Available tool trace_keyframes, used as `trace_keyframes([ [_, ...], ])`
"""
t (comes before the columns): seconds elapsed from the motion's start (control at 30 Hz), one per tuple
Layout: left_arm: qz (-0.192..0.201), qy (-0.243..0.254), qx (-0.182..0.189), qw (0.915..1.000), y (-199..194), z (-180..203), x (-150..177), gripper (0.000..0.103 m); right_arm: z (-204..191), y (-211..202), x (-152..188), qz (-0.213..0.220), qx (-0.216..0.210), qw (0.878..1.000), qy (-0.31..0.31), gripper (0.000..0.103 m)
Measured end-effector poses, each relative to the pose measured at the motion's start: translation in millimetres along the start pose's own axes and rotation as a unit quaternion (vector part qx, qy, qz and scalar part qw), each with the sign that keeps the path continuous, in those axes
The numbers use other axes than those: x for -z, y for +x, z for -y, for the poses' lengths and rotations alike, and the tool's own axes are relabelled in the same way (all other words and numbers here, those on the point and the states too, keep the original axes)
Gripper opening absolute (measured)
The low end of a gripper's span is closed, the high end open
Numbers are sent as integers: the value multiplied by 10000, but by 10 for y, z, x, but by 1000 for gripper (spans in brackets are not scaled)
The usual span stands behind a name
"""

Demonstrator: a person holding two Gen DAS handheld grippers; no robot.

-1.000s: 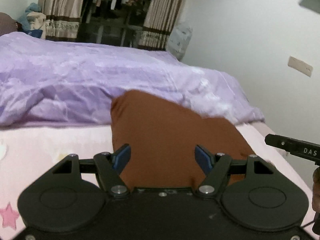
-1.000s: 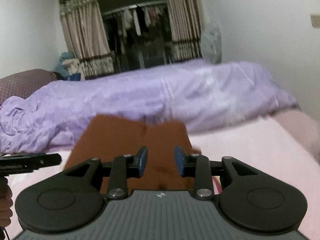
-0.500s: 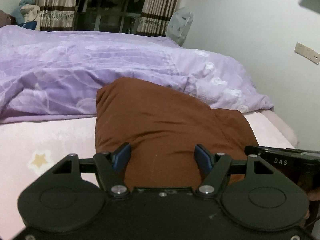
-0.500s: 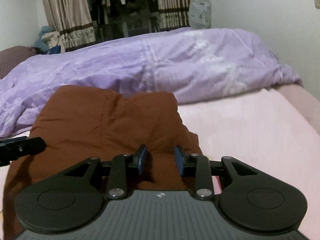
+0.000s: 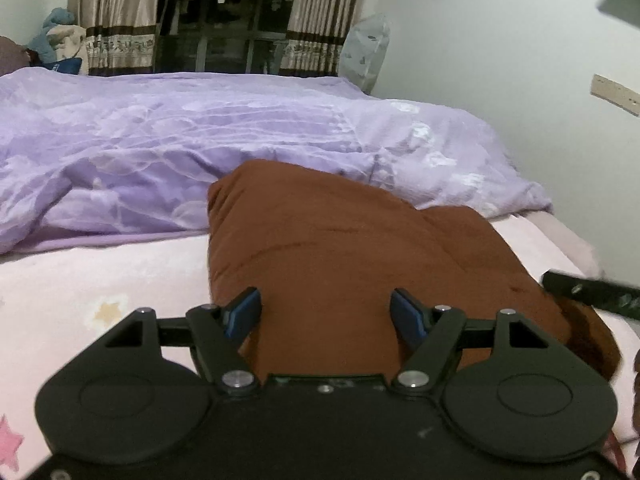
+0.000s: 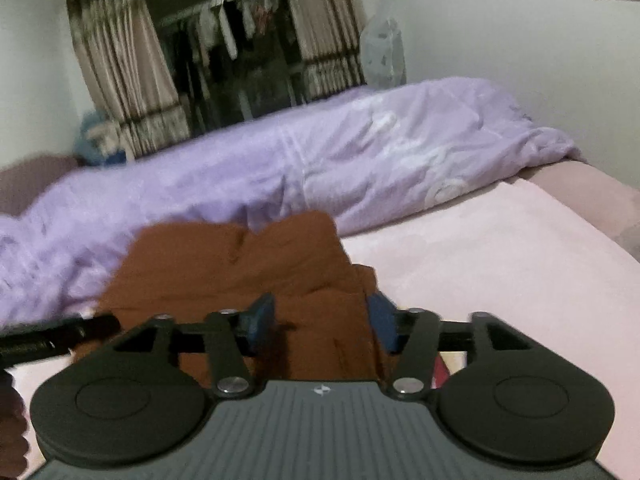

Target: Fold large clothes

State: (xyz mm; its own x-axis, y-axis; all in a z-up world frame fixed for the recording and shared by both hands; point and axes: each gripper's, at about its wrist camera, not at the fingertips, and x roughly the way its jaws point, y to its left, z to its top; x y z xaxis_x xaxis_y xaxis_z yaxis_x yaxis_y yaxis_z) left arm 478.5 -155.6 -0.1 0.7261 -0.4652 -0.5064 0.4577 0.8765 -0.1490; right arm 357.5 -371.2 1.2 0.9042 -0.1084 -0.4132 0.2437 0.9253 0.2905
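Brown cloth, folded into a thick bundle — the garment [image 5: 352, 256] — lies on the pink sheet of the bed [image 5: 100, 280], its far edge touching the heaped purple duvet [image 5: 200, 136] that runs along the bed's far side. In the left wrist view the bundle's left edge is a straight, upright fold, and its right end slopes down toward the bed's right edge.

The left gripper [image 5: 326, 308] hovers over the bundle's near part with its jaws standing wide; the blue pads [image 5: 244, 312] are apart from the cloth on either side, and nothing is clamped between them. At the right border of that view a black bar of the other tool [image 5: 592, 294] reaches in above the garment's right end.

The right gripper [image 6: 322, 322] sits over the bundle's near right corner. Its jaws have just been opening and now stand wide — brown cloth shows between the blue pads [image 6: 262, 320], but they do not press on it; the right pad stands at about the cloth's right edge, whether touching it I cannot tell. This view is blurred. At its left border the left tool's black bar crosses over the garment's left side, with part of a hand [image 6: 12, 432] below it.

Beyond the bed hang beige curtains [image 5: 116, 16] on either side of a dark opening with clothes on a rail.
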Motion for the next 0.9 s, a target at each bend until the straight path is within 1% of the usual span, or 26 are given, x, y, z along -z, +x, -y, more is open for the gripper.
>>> trace_keyframes([
  [0.07, 56, -65, 57, 9999, -254, -55, 174, 73, 106, -260, 63, 71, -28, 9998, 169, 74],
  [0.17, 94, -200, 94, 9997, -604, -158, 525, 73, 339, -532, 224, -21, -113, 9978, 648, 74],
  [0.27, -29, -466, 247, 9986, -805, -283, 859, 73, 572, -610, 392, -261, -350, 9907, 1285, 74],
  [0.3, -74, -531, 242, 9983, -827, -295, 930, 73, 618, -599, 436, -347, -429, 9879, 1447, 74],
  [0.4, -262, -598, 328, 9973, -817, -255, 1080, 73, 682, -563, 546, -419, -546, 9811, 1808, 74],
  [0.5, -369, -479, 373, 9975, -728, -131, 1164, 73, 684, -450, 582, -526, -618, 9768, 1981, 74],
  [0.6, -498, -353, 250, 9978, -566, -12, 1230, 73, 665, -336, 587, -573, -681, 9733, 2116, 74],
  [0.7, -587, -346, 111, 9976, -436, 23, 1275, 73, 611, -246, 565, -503, -654, 9744, 2089, 74],
  [0.77, -528, -384, -73, 9978, -408, 7, 1273, 72, 589, -188, 538, -481, -646, 9748, 2082, 74],
  [0.8, -514, -443, -184, 9975, -396, -7, 1261, 69, 579, -175, 528, -462, -635, 9752, 2068, 63],
  [0.83, -477, -548, -233, 9971, -403, -36, 1248, 67, 569, -165, 515, -434, -628, 9764, 2019, 49],
  [0.87, -433, -647, -258, 9966, -431, -93, 1235, 63, 554, -166, 497, -432, -629, 9780, 1943, 28],
  [0.9, -397, -729, -273, 9962, -465, -131, 1223, 52, 541, -190, 482, -400, -645, 9789, 1895, 20],
])
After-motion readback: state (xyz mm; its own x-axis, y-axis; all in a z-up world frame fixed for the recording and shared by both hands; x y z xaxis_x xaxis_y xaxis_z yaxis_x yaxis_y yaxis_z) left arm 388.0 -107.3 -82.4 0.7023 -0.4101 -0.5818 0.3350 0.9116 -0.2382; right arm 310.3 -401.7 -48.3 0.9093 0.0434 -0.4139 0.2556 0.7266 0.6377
